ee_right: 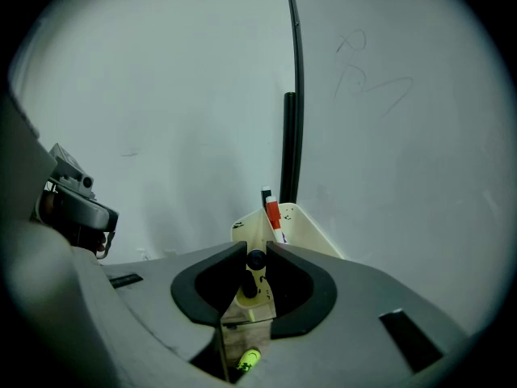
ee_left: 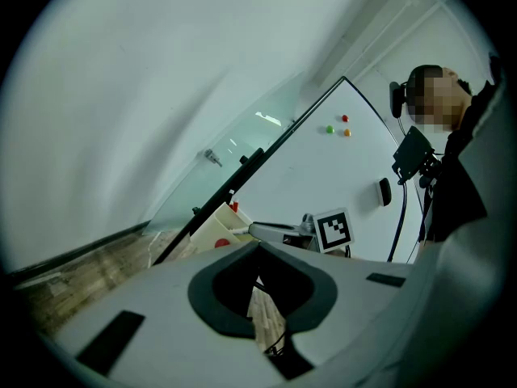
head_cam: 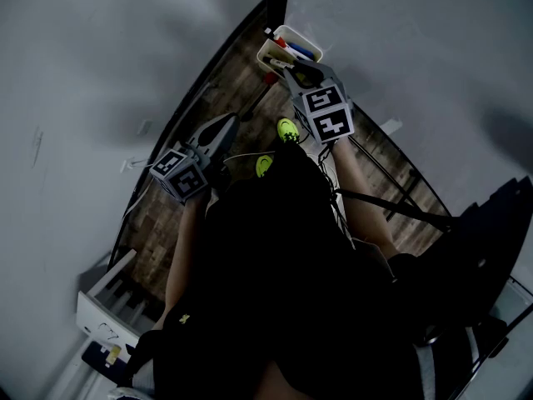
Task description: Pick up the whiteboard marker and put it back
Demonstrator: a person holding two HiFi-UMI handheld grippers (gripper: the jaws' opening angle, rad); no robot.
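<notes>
A black whiteboard marker (ee_right: 255,272) stands upright between the pads of my right gripper (ee_right: 257,253), which is shut on it. This gripper (head_cam: 291,77) hovers right at the cream marker holder (head_cam: 275,57) fixed by the whiteboard's dark frame. The holder (ee_right: 303,225) has a red-capped marker (ee_right: 273,212) and a blue one (head_cam: 301,51) in it. My left gripper (head_cam: 231,122) hangs lower left, away from the holder, with its tips together and nothing in them (ee_left: 258,246). From the left gripper view the holder (ee_left: 212,229) and the right gripper's marker cube (ee_left: 334,229) show ahead.
White walls and whiteboard (ee_left: 323,176) close in on both sides over a strip of wooden floor (head_cam: 225,82). The person's yellow-green shoes (head_cam: 287,129) are below. Small magnets (ee_left: 345,120) and a black eraser (ee_left: 384,191) sit on the board. A white shelf (head_cam: 108,298) is lower left.
</notes>
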